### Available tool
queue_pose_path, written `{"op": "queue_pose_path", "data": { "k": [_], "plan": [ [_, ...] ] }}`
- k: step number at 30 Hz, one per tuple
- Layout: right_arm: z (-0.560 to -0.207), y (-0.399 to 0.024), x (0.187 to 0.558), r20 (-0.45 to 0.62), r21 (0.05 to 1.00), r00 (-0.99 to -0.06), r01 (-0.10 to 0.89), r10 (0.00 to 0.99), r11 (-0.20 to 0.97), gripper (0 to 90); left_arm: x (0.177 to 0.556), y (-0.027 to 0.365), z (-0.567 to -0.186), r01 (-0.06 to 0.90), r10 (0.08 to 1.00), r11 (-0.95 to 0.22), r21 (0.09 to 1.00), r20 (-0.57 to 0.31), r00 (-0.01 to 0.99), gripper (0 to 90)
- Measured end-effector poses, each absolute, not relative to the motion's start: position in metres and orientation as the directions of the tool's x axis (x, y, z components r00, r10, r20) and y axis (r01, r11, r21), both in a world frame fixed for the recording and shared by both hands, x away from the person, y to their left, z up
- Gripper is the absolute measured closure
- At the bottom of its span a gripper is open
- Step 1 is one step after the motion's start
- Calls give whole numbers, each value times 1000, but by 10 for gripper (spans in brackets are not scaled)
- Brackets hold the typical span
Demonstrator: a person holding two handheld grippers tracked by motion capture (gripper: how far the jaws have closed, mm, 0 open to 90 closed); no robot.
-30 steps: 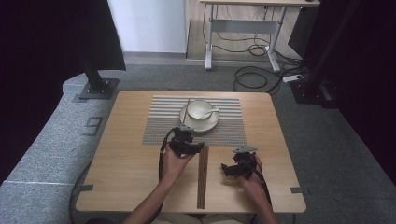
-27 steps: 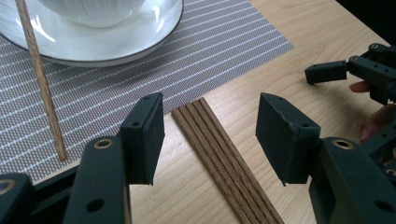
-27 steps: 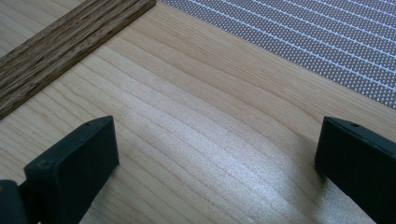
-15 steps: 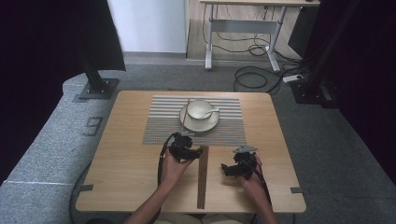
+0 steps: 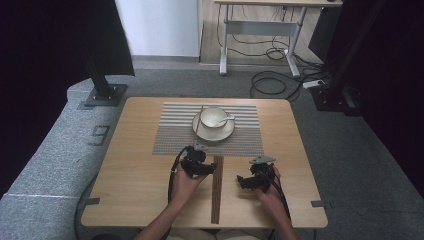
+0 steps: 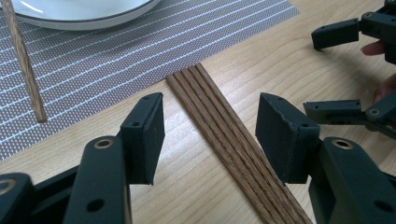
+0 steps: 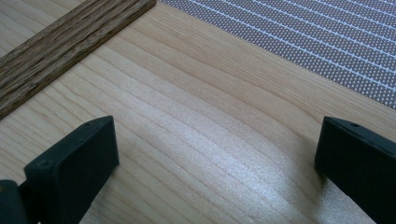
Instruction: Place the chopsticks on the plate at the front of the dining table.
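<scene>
Light wooden surface (image 5: 130, 190) in front of me, square-ish, pale grain. On it: a grey striped placemat (image 5: 175, 137) on the far half, and a bundle of dark wooden chopsticks (image 5: 217, 190) lying lengthwise near the middle, its far end just at the placemat's near edge. One more single chopstick (image 6: 23, 65) lies on the placemat by the saucer (image 5: 222, 134), which sits on the mat, not on the wood.

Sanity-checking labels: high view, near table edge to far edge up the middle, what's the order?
Bundle of chopsticks → striped placemat → saucer → cup. The left hand-held gripper and right hand-held gripper flank the bundle, so they are left out.
</scene>
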State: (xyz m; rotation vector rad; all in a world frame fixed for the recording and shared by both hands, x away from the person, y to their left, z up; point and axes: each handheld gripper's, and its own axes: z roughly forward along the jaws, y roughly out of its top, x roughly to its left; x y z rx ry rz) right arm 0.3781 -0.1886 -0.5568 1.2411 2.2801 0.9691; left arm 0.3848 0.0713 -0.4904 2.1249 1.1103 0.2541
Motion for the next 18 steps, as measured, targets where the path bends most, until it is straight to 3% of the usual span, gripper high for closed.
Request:
{"op": "queue_pose_path", "data": {
  "k": [18],
  "plan": [
    [-557,-189,378,4,718,-545,585,838,377,0,373,69,-500,636,773,-393,664,-137,620,421]
  ]
}}
